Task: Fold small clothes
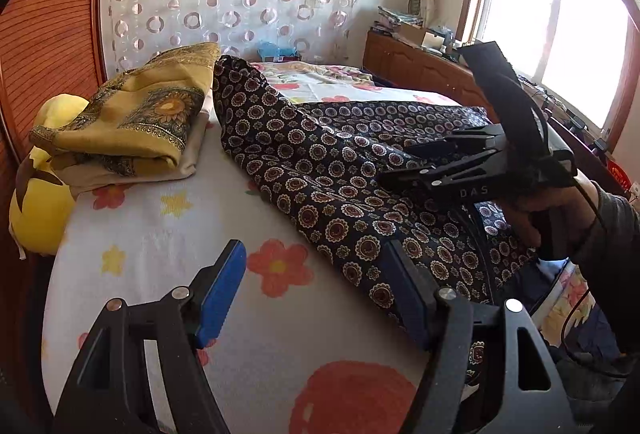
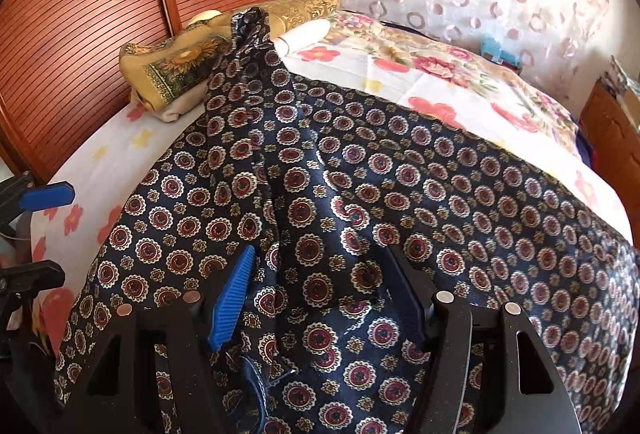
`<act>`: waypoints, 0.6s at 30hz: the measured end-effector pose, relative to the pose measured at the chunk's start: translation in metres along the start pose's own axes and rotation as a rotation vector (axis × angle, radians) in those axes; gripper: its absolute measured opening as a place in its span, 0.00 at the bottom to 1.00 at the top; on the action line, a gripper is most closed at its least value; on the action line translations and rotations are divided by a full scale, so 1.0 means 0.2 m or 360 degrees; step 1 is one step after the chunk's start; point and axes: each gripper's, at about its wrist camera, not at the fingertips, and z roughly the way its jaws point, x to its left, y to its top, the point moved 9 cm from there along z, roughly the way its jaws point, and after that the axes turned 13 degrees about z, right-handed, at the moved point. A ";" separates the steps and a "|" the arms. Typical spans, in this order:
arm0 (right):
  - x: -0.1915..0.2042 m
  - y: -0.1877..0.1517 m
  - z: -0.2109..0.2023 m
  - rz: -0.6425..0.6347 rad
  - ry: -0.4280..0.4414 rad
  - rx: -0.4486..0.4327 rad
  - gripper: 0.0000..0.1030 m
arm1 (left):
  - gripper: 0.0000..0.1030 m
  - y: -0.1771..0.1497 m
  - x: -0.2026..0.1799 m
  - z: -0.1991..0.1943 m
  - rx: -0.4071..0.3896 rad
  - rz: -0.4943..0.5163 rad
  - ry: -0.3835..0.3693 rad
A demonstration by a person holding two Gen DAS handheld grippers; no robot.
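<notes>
A dark navy garment (image 1: 320,162) with round red-and-cream medallions lies spread and rumpled on the flowered bed sheet (image 1: 168,234); it fills most of the right wrist view (image 2: 400,174). My left gripper (image 1: 316,294) is open and empty, low over the sheet at the garment's near left edge. My right gripper (image 2: 324,298) is open just above the garment's near part, with cloth below and between its blue pads (image 2: 234,298). The right gripper also shows in the left wrist view (image 1: 400,170), over the garment. The left gripper's blue fingertip (image 2: 48,196) shows at the left edge of the right wrist view.
A folded yellow patterned cloth (image 1: 136,122) on a beige one lies at the bed's far left, touching the garment's far tip. A yellow plush toy (image 1: 36,210) sits by the wooden slatted wall (image 1: 44,34). A wooden headboard (image 1: 416,66) and a window (image 1: 552,18) are at right.
</notes>
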 end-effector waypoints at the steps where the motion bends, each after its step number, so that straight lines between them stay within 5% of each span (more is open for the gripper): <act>1: 0.01 0.00 0.01 -0.0011 0.0017 0.0001 0.56 | 0.70 0.00 0.00 0.00 -0.0002 -0.0004 -0.0001; 3: 0.05 -0.01 0.00 -0.0044 0.0065 -0.0009 0.23 | 0.69 0.00 0.00 0.00 -0.0003 -0.0005 0.0003; 5: 0.07 -0.03 -0.03 -0.0083 0.0095 -0.0009 0.05 | 0.69 0.01 0.01 0.00 -0.0005 -0.0005 0.0007; 11: 0.02 -0.04 -0.20 -0.0041 0.0084 -0.0166 0.03 | 0.69 0.04 -0.01 0.00 -0.0040 -0.0009 0.0007; 18: -0.32 -0.15 -0.48 0.0148 -0.0059 -0.0304 0.03 | 0.69 0.14 -0.14 0.03 -0.0109 0.0071 -0.0029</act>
